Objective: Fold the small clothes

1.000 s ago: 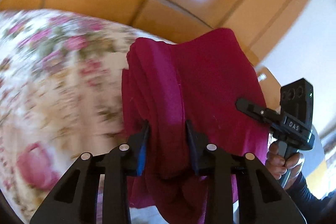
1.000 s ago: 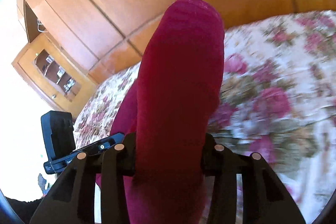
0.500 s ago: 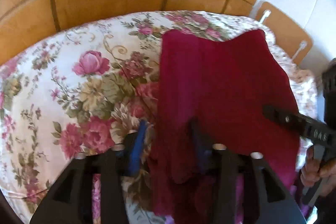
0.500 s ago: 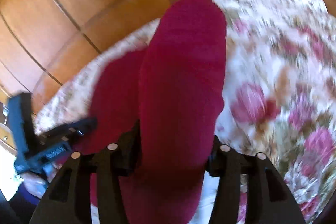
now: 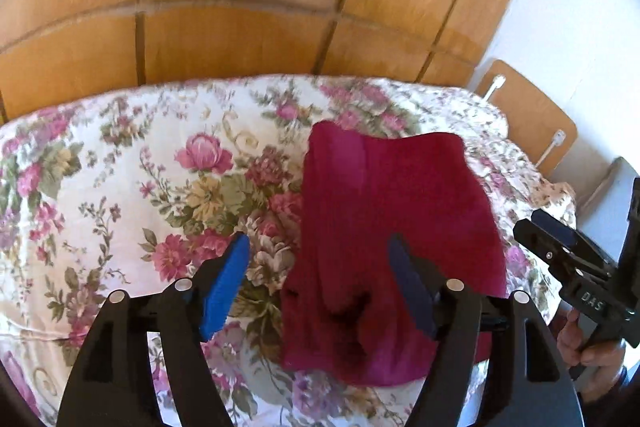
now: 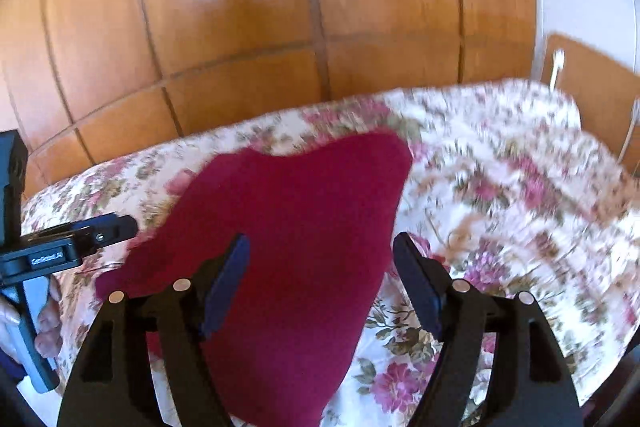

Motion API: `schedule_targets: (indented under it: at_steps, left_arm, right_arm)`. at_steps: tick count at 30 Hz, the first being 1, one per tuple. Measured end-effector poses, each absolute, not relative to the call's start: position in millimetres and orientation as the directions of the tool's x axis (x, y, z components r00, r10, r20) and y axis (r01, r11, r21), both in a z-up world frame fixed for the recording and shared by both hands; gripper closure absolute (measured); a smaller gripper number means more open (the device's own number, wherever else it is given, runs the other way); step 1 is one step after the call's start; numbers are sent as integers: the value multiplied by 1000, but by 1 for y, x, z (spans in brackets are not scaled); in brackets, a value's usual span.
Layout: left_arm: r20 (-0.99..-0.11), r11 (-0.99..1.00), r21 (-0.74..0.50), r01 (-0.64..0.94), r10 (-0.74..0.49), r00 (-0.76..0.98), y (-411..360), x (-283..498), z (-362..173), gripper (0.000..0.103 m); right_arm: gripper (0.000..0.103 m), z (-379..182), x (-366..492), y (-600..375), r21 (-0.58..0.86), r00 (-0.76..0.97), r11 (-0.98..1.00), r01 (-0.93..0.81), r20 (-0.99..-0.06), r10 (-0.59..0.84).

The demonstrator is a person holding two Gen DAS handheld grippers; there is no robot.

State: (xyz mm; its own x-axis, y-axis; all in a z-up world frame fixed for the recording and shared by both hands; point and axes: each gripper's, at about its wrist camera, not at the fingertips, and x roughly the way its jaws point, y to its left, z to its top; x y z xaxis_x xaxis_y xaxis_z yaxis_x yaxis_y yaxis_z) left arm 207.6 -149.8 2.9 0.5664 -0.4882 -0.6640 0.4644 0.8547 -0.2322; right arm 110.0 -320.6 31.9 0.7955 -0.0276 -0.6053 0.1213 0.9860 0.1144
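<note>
Wood panelling fills the top of both views, and below it a bed (image 5: 120, 187) under a flowered cover runs across the middle of the frame. On that cover lies the crimson garment (image 5: 384, 227), right of centre in the left wrist view and centre-left in the right wrist view, doubled over with its near edge bunched towards the bottom of the frame.

Both tools have just let go. A second ago each was clamped on the cloth and held it up off the bed; now the left hand-held gripper (image 5: 318, 271) has been spreading its jaws, and its blue pads stand apart with the cloth's left edge lying loose between them, untouched. The right hand-held gripper (image 6: 320, 275) has likewise been opening, its pads clear on either side of the fabric beneath.

The garment rests free on the bed, so this fold looks laid down. Judging by the rumpled near edge, it may still need smoothing or another fold.
</note>
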Motion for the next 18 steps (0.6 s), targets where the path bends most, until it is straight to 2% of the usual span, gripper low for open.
schedule_targets:
  at_steps: [3, 5, 7, 9, 11, 14, 16, 18]
  left_arm:
    - [-706, 879, -103, 465, -394, 588, -160, 200, -7, 32]
    - [-745, 886, -69, 458, -351, 567, -163, 205, -26, 32]
    - [-764, 898, -84, 432, -336, 551, -160, 214, -43, 31]
    - [-759, 899, -141, 415, -368, 538, -151, 212, -44, 30]
    - [-749, 901, -171, 398, -381, 542, -144, 209, -43, 30]
    - [-735, 906, -193, 376, -388, 556, -135, 200, -38, 29]
    - [-726, 916, -183, 358, -371, 579, -128, 193, -34, 28]
    - [-720, 927, -159, 339, -344, 602, -121, 186, -30, 28]
  right_arm:
    - [32, 30, 99, -298, 101, 794, 991, 87, -608, -7]
    - [33, 12, 99, -283, 88, 761, 993, 80, -648, -4]
    - [38, -21, 109, -275, 73, 677, 993, 94, -736, -10]
    - [37, -37, 110, -265, -17, 676, 994, 111, -732, -88]
    - [36, -36, 111, -260, -45, 676, 992, 118, -728, -114]
    - [33, -34, 112, -260, -31, 672, 990, 139, -732, -117]
    - [24, -33, 111, -261, -23, 666, 986, 162, -735, -127]
    - [20, -29, 110, -262, -1, 658, 980, 199, -741, -134]
